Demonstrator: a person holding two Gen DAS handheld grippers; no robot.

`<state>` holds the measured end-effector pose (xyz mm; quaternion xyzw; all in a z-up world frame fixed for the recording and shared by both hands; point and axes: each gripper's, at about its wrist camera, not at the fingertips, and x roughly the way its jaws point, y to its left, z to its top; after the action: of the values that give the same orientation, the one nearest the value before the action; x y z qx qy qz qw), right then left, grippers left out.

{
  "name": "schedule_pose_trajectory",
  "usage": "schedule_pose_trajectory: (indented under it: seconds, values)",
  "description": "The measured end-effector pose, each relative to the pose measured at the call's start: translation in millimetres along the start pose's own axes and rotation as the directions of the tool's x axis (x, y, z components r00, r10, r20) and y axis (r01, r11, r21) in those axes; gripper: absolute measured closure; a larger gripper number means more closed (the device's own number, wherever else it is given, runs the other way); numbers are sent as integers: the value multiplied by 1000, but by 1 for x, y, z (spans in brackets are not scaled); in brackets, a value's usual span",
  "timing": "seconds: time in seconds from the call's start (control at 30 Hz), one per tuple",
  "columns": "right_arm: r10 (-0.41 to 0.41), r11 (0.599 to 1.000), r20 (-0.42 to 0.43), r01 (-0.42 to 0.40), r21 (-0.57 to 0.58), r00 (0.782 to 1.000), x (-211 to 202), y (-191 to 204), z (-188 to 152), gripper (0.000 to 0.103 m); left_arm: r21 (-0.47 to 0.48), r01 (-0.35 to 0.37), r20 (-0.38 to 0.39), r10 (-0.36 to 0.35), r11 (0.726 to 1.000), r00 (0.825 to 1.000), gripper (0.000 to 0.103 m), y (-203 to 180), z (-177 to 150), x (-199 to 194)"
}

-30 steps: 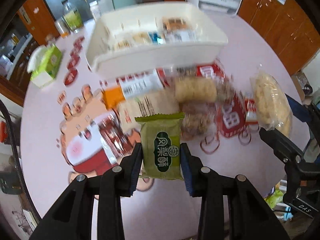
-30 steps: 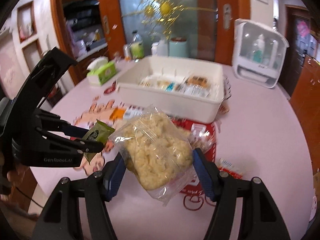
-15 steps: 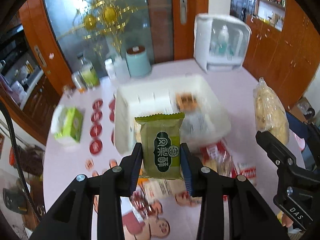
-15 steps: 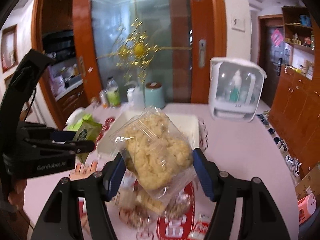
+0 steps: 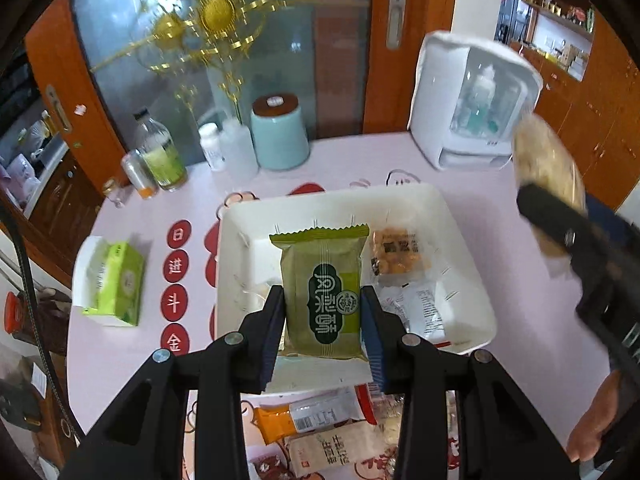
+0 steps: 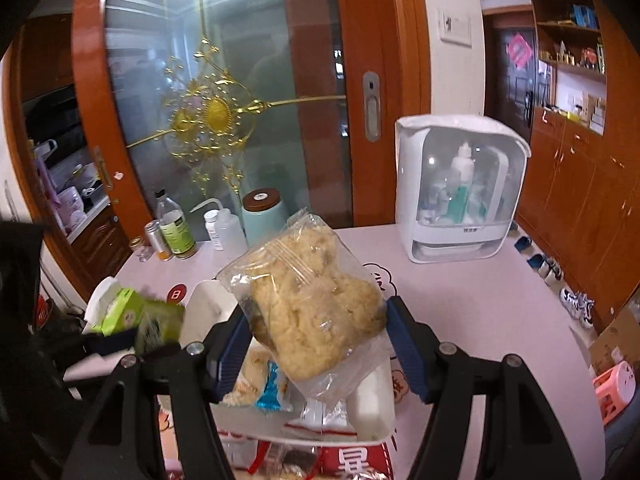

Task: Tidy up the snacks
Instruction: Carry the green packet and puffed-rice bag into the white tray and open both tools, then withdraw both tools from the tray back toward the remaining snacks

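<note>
Holding a green packet (image 5: 323, 292) in your left claw (image 5: 323, 320) and a clear bag (image 6: 316, 308) in your right claw (image 6: 316, 344), you poise both over the white bin (image 5: 464, 264) for release.

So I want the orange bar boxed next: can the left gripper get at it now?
Probably not yet. The left gripper is shut on the green packet, held over the white bin. The orange bar lies uncovered on the table, near side of the bin.

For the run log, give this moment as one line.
left tongs: green packet | right tongs: clear bag | both above white bin
</note>
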<state>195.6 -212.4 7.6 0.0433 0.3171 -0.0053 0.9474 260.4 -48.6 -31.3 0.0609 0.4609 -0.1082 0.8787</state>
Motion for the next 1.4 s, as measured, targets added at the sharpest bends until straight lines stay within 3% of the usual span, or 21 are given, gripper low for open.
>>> schedule_pose_trajectory:
  seconds: [0.23, 0.37, 0.43, 0.47, 0.5, 0.83, 0.97, 1.4]
  values:
    - [12, 1000, -118, -12, -1, 993, 50, 8, -9, 36, 19, 9, -74, -7, 1000, 997, 67, -3, 2, 54]
    - [67, 998, -198, -65, 17, 978, 72, 10, -20, 35, 45, 14, -120, -9, 999, 993, 64, -3, -1, 78]
    - [119, 993, -227, -113, 41, 967, 79, 11, -26, 35, 52, 16, -137, -9, 999, 991, 37, -3, -3, 84]
    - [139, 990, -236, -130, 52, 962, 81, 10, -28, 35, 48, 15, -135, -8, 999, 991, 16, -1, -4, 84]
    - [155, 987, -239, -142, 68, 959, 81, 9, -30, 35, 41, 14, -122, -9, 999, 992, 12, 1, -5, 82]
    - [164, 986, -216, -156, 53, 963, 64, 12, -34, 31, -17, 12, -106, -13, 1000, 994, 12, 19, -17, 60]
    - [157, 988, -180, -154, 35, 971, 52, 13, -32, 15, -3, -17, -92, 16, 1000, 996, 12, 19, -24, 48]
    - [177, 984, -155, -174, 34, 972, 4, 8, -36, 15, -14, -30, -26, 30, 999, 999, 12, 13, -36, -3]
